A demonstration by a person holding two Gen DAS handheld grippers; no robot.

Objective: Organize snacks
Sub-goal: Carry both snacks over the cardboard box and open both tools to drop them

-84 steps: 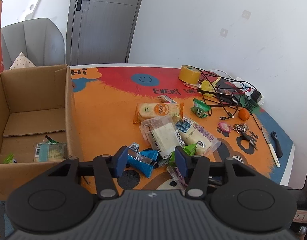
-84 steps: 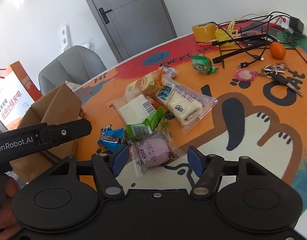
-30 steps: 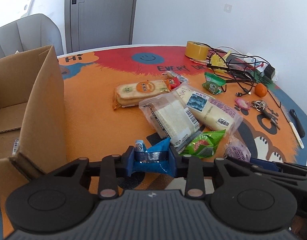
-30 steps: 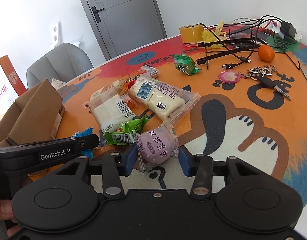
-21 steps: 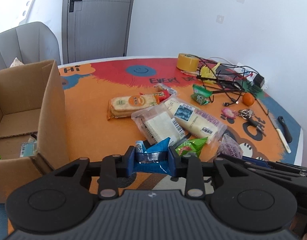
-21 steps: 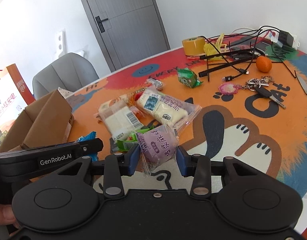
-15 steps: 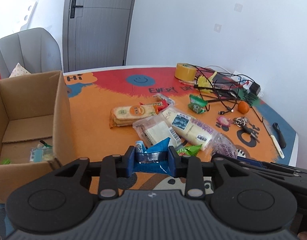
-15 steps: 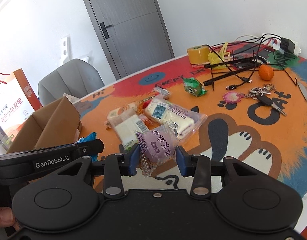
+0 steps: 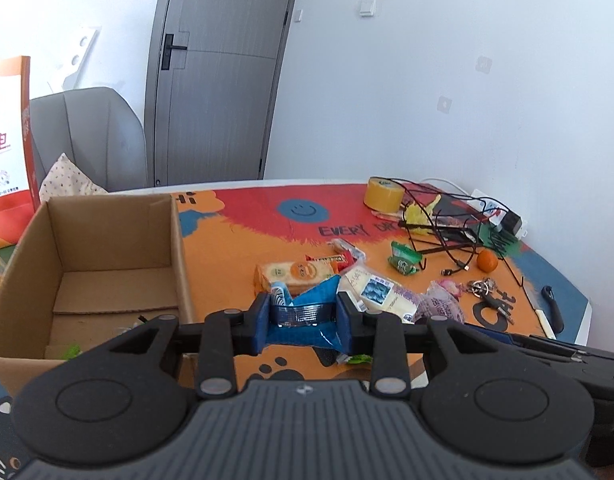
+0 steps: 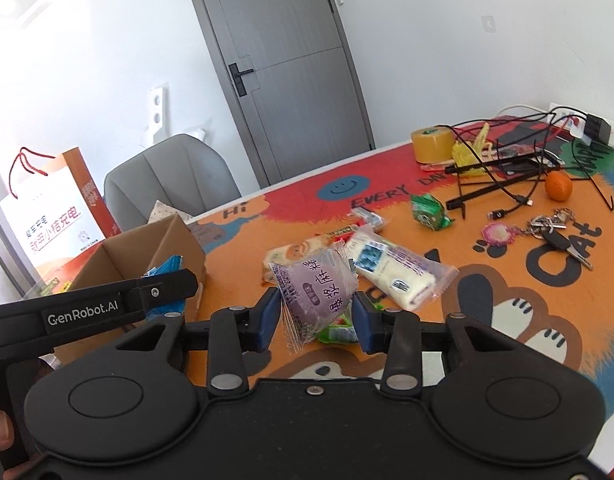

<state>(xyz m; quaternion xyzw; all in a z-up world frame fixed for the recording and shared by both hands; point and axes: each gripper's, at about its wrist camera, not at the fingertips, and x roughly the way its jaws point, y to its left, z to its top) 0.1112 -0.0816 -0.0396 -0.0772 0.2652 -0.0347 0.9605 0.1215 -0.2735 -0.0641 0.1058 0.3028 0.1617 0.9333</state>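
My left gripper (image 9: 303,322) is shut on a blue snack packet (image 9: 311,312) and holds it in the air, just right of the open cardboard box (image 9: 107,248). My right gripper (image 10: 317,316) is shut on a purple snack packet (image 10: 319,286), lifted above the table. The left gripper (image 10: 159,284) and its blue packet also show in the right wrist view, near the box (image 10: 147,252). On the orange mat lie a biscuit pack (image 9: 295,274), a white bread pack (image 10: 395,268) and a green candy packet (image 10: 429,208).
Yellow tape roll (image 9: 383,198), tangled black cables (image 10: 503,172), a small orange (image 10: 558,186), keys (image 10: 555,232) and a power strip sit at the table's far right. A grey chair (image 9: 87,136) and a paper bag (image 10: 55,216) stand behind the box.
Both grippers have risen from the table with their packets. The left gripper has moved toward the box, whose inside now shows more fully.
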